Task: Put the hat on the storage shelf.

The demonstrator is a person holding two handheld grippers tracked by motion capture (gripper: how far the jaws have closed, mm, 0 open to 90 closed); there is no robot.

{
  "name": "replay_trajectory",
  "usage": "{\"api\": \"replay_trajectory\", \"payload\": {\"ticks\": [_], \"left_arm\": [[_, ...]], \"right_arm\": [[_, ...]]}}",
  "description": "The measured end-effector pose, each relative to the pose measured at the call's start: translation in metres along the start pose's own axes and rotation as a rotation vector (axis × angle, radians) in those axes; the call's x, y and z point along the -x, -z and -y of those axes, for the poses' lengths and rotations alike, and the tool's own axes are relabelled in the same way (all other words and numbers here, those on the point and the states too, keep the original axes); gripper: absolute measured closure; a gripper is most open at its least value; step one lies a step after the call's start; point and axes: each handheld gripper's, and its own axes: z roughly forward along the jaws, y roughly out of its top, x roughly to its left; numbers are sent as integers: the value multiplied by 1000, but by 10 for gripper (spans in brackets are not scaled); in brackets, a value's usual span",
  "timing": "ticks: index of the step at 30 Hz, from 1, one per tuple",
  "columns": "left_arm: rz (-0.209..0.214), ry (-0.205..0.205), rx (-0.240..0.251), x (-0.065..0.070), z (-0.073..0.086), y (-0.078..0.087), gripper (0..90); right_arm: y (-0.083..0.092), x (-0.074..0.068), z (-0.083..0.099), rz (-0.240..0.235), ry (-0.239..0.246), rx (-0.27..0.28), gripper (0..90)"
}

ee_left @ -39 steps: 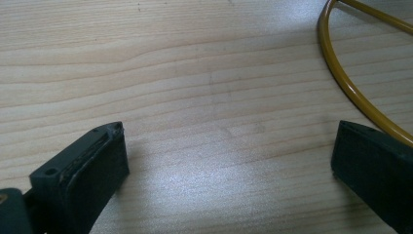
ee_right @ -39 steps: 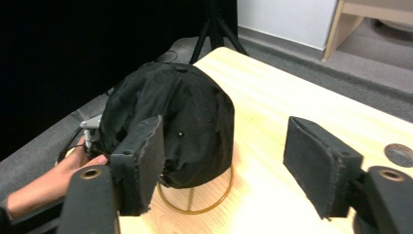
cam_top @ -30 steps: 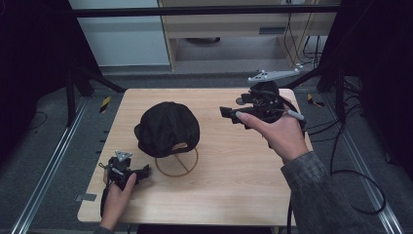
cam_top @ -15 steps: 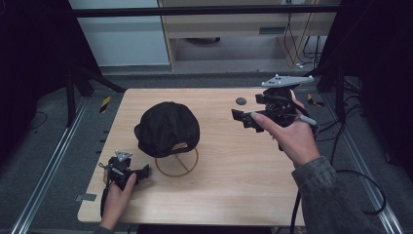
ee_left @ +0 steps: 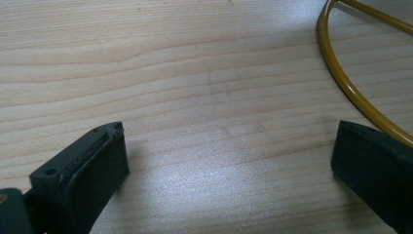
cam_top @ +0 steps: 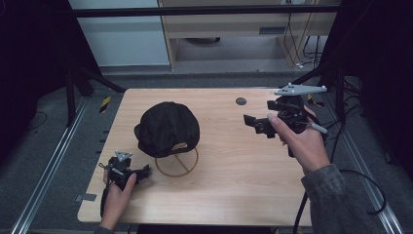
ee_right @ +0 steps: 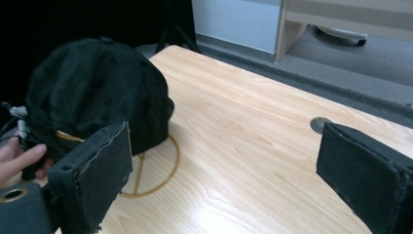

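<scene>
While my right gripper (cam_top: 252, 124) hangs above the table's (cam_top: 229, 180) right side, held by the right hand (cam_top: 302, 144), its jaws have just been opening and stand wide with nothing between them. They face the black cap (cam_top: 168, 127), which sits left of centre atop a yellow wire stand (cam_top: 176, 162) (ring base flat on the wood). My left gripper (cam_top: 141, 171) rests low near the front-left corner, released, just beside that ring (ee_left: 341, 78).

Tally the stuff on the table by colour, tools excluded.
Black: 1, the cap
Yellow-brown: 1, the wire ring stand
Grey: 1, the round disc set in the tabletop
Total: 3
</scene>
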Motion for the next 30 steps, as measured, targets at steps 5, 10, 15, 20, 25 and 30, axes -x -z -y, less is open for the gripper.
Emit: {"api": "replay_trajectory", "payload": {"ticks": [5,10,15,20,25,30], "left_arm": [[-1,0,0,0,0,0,0],[-1,0,1,0,0,0,0],[-1,0,1,0,0,0,0],[-1,0,0,0,0,0,0],[-1,0,1,0,0,0,0],[-1,0,1,0,0,0,0]], "right_arm": [[5,8,8,30,-11,0,74],[8,14,20,83,5,-12,106],[9,20,31,115,14,-22,119],[8,23,44,121,21,-37,121],[3,25,61,117,11,-55,121],[-6,27,82,119,9,-79,120]]}}
